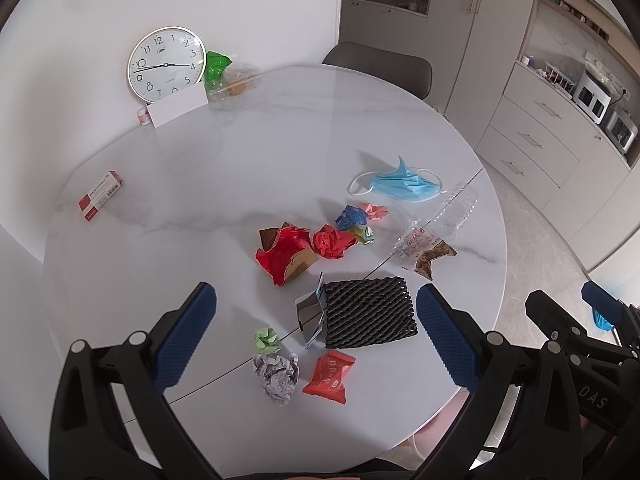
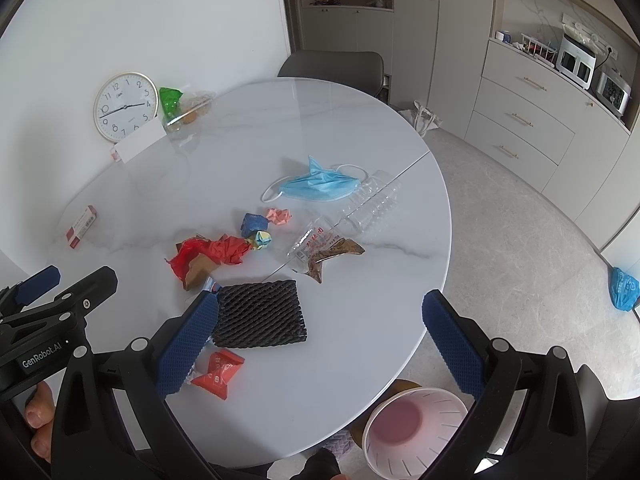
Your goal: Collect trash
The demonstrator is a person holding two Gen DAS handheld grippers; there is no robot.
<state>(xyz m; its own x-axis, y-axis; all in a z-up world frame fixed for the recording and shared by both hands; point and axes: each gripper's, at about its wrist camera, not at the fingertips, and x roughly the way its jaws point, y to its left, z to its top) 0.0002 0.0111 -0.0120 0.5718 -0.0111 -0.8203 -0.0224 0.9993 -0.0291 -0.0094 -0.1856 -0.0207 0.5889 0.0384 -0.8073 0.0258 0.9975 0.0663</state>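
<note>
Trash lies on the round white table (image 1: 240, 168): a black foam net (image 1: 368, 312) (image 2: 258, 314), red paper on cardboard (image 1: 286, 254) (image 2: 204, 258), an orange snack packet (image 1: 329, 372) (image 2: 218, 374), a crumpled newspaper ball (image 1: 276, 374), a green paper ball (image 1: 267, 340), a blue face mask (image 1: 402, 184) (image 2: 318, 184), and a clear bottle (image 1: 456, 210) (image 2: 370, 202). My left gripper (image 1: 316, 332) is open and empty above the near trash. My right gripper (image 2: 320, 340) is open and empty above the table's near right edge. A pink bin (image 2: 414, 430) stands on the floor below.
A clock (image 1: 165, 65), a white card (image 1: 178, 107) and a green-topped clear container (image 1: 224, 78) stand at the back by the wall. A red box (image 1: 100, 196) lies far left. A grey chair (image 2: 332, 66) is behind the table. A blue bag (image 2: 622, 288) lies on the floor.
</note>
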